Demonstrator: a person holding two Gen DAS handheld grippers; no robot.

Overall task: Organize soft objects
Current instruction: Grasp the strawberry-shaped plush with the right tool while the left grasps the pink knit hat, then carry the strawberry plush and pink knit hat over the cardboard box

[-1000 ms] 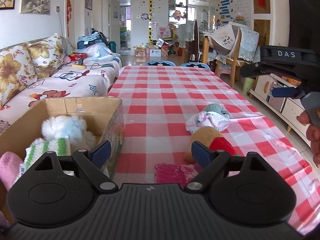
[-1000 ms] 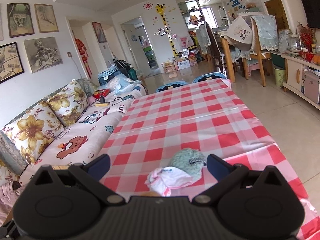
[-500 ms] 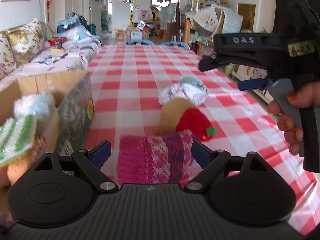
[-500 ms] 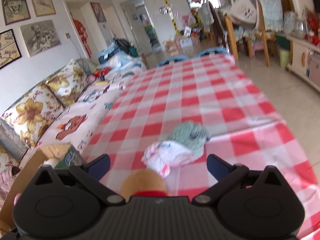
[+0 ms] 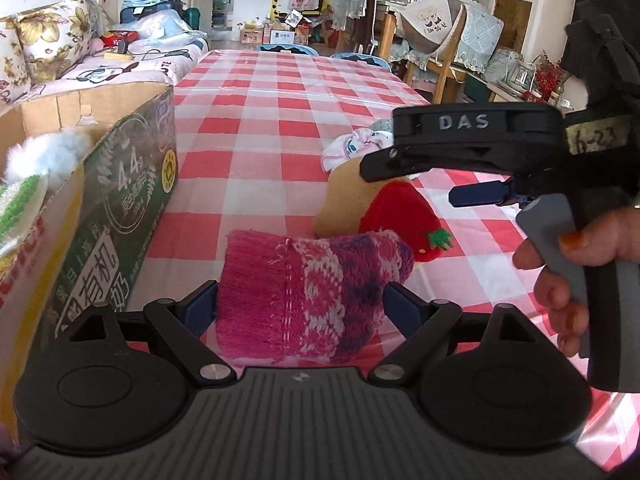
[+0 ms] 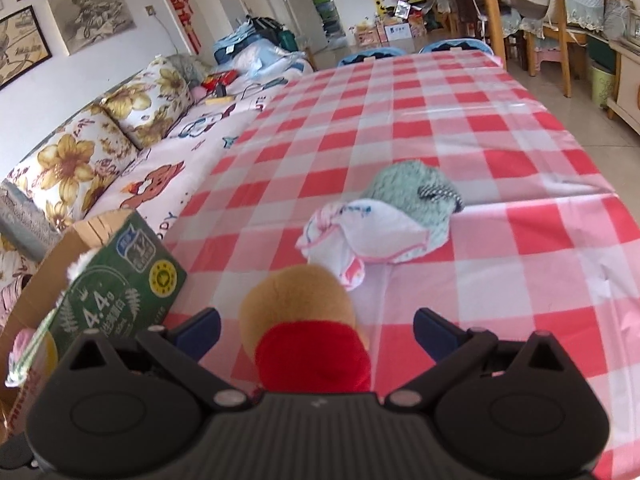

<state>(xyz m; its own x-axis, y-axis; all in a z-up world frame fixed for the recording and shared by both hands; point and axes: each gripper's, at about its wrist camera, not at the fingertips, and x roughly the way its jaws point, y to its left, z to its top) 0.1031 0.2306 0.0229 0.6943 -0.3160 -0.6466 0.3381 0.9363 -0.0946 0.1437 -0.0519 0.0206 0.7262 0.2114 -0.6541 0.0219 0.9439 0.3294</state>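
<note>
A pink knitted hat (image 5: 308,300) lies on the checked table between the fingers of my open left gripper (image 5: 302,306); the pads stand at its two sides. Behind it lies a tan plush toy with a red cap (image 5: 384,208), also in the right wrist view (image 6: 304,320). My right gripper (image 6: 316,330) is open around that toy; from the left wrist view it hovers above it (image 5: 472,148). A white-pink cloth (image 6: 352,244) and a pale green knit (image 6: 412,188) lie further back. A cardboard box (image 5: 116,200) at the left holds soft items.
The box holds a white fluffy toy (image 5: 44,152) and a green striped cloth (image 5: 20,200). A flowered sofa (image 6: 100,148) runs along the table's left side. Chairs (image 5: 440,52) and a cabinet stand to the right.
Both grippers have come down and forward. The pink hat now sits between the left fingers; the plush toy now sits between the right fingers. Both stay open.
</note>
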